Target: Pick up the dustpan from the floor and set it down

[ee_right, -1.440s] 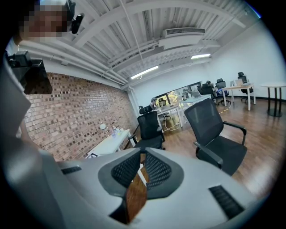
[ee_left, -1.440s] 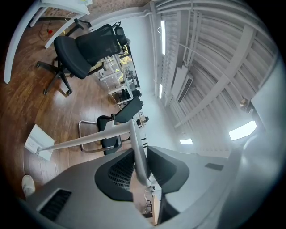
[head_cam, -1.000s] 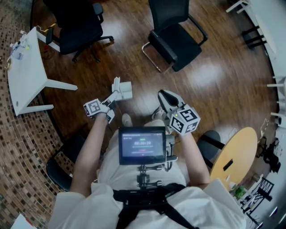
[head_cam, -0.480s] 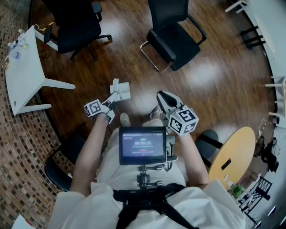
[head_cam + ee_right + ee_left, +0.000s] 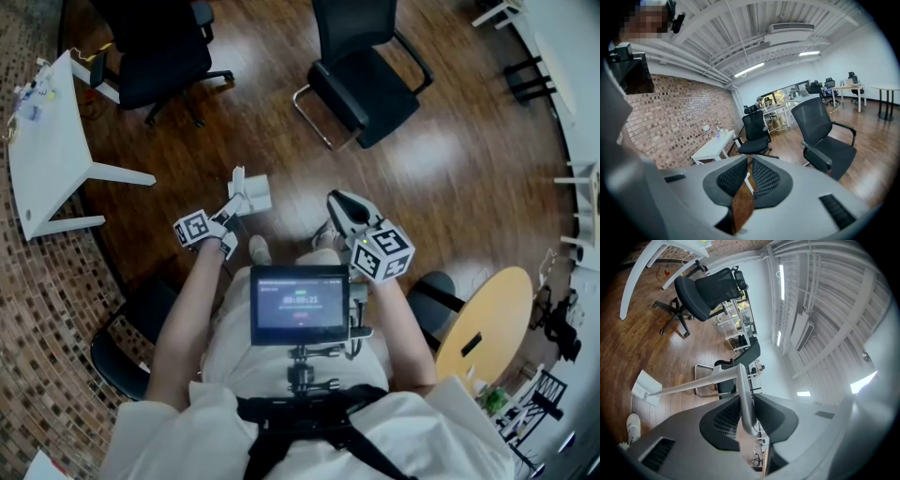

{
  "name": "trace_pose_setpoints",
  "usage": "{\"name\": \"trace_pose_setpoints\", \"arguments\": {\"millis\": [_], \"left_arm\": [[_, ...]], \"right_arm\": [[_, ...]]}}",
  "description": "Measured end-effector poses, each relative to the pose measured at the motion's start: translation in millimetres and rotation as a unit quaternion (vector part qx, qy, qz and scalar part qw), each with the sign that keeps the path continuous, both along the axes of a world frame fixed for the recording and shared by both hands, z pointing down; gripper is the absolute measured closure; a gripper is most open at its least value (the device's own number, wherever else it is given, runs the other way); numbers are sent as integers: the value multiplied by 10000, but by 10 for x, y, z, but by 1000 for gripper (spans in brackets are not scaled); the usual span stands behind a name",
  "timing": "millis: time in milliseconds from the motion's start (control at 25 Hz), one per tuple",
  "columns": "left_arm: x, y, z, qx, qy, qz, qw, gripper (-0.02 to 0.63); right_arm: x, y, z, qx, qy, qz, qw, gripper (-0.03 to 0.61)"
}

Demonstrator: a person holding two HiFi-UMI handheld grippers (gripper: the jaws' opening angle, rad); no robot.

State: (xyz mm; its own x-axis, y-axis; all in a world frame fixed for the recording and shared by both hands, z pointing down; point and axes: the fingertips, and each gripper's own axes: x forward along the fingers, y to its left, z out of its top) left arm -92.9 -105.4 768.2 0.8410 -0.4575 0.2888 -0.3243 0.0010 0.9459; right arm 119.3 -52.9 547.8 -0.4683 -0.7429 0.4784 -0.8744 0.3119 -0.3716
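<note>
My left gripper (image 5: 232,210) is shut on the long pale handle (image 5: 744,399) of the white dustpan (image 5: 251,191). In the left gripper view the handle runs out between the jaws and bends toward the pan (image 5: 646,388), which hangs low over the wooden floor near a white shoe (image 5: 633,423). I cannot tell whether the pan touches the floor. My right gripper (image 5: 343,212) is held at the right of the dustpan. Its jaws are shut with nothing between them (image 5: 749,180).
Two black office chairs (image 5: 370,89) (image 5: 159,56) stand on the wooden floor ahead. A white table (image 5: 52,141) is at the left by the brick-patterned floor. A round wooden table (image 5: 492,323) is at the right. The person's shoe (image 5: 261,249) is just below the dustpan.
My left gripper, with the dustpan in it, has shifted slightly left and lower. The right gripper has not moved.
</note>
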Motion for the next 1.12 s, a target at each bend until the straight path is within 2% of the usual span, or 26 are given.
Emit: {"name": "trace_pose_setpoints", "arguments": {"millis": [320, 440, 560, 800, 1000, 1120], "left_arm": [[22, 20, 61, 39, 130, -46, 9999, 535], [14, 83, 91, -79, 173, -147, 9997, 535], [34, 188, 107, -94, 37, -7, 9999, 537], [118, 474, 213, -243, 215, 161, 9993, 537], [74, 832, 418, -283, -260, 722, 9966, 518], [5, 1030, 476, -308, -363, 950, 9943, 518]], "right_arm": [[-8, -52, 60, -50, -1, -23, 10000, 534], [-33, -88, 52, -61, -3, -61, 10000, 534], [-46, -92, 87, -102, -5, -79, 9999, 534], [-111, -116, 141, -153, 14, -175, 9997, 534], [-302, -38, 134, -155, 27, -261, 9995, 534], [-439, 39, 125, -132, 31, -305, 9994, 532]]}}
